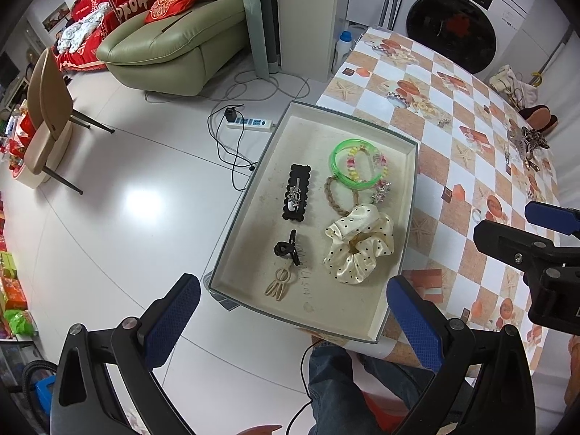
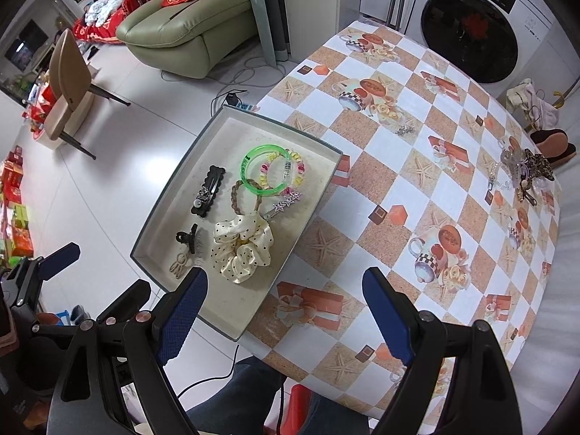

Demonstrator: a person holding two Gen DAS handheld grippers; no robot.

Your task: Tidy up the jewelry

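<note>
A shallow beige tray [image 1: 348, 304] [image 2: 224, 134] sits on the table's left edge, partly overhanging it. It holds a green bangle [image 1: 337, 166] [image 2: 248, 177], a black scalloped clip [image 1: 296, 192], a cream dotted scrunchie [image 1: 359, 243] [image 2: 243, 246], a black claw clip [image 1: 288, 248] and a braided tie [image 2: 237, 195]. More jewelry lies heaped [image 1: 525, 141] [image 2: 525, 170] at the table's far right. My left gripper [image 1: 293, 320] hangs open above the tray's near end, empty. My right gripper [image 2: 284, 317] is open over the tray's near right corner, nothing between its fingers.
The table wears an orange-and-white checked cloth [image 2: 398, 188]. A small silver piece [image 2: 404, 130] lies on it mid-table. On the floor to the left are a power strip [image 1: 250, 123], a chair [image 1: 47, 116] and a green sofa [image 1: 174, 43]. A person's jeans-clad legs [image 1: 333, 380] are below.
</note>
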